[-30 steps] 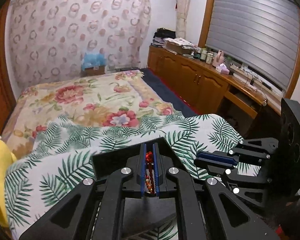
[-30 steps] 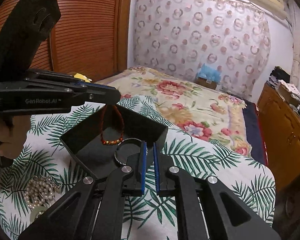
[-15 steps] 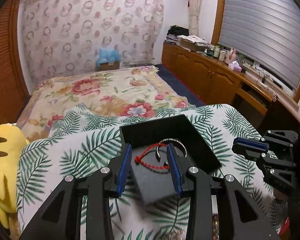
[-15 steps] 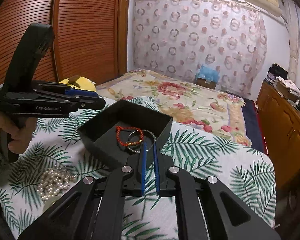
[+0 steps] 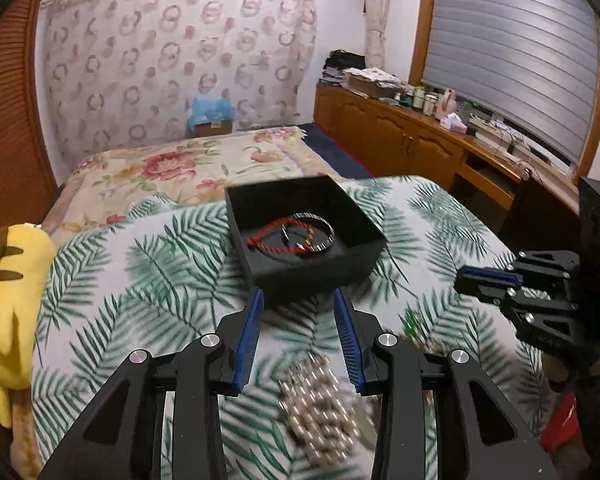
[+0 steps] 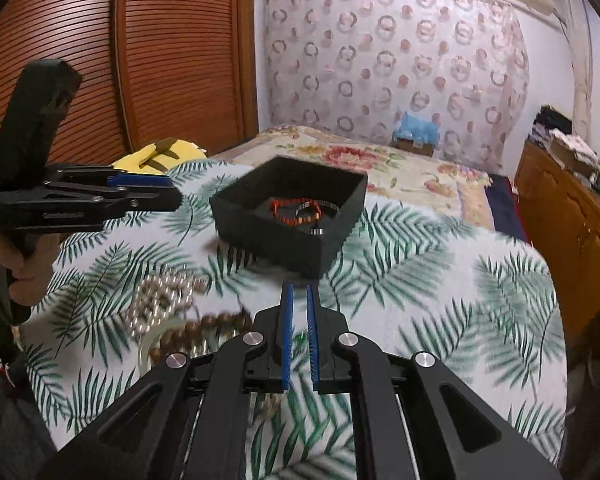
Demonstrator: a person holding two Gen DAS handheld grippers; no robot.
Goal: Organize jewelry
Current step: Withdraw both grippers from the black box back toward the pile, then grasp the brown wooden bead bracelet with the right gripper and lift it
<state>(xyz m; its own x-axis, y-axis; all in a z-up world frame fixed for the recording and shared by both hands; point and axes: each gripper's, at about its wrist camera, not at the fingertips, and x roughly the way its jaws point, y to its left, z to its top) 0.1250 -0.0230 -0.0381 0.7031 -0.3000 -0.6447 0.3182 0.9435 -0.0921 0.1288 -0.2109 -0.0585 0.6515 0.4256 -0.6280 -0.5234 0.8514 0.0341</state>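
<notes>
A black open box stands on the fern-print cloth. Inside it lie a red cord bracelet and a silver bangle. My left gripper is open and empty, just short of the box's near wall. My right gripper is nearly shut with nothing between its pads, also short of the box. A heap of pearl beads lies on the cloth near me, with a brown wooden bead bracelet beside it.
A yellow plush toy sits at the cloth's left edge. A small green bead lies on the cloth right of the left gripper. A floral bed lies beyond the box, and a wooden cabinet runs along the right wall.
My left gripper opened, let the red bracelet drop into the box, and drew back toward me. My right gripper also drew back from the box. The pearls have come into the left wrist view.
</notes>
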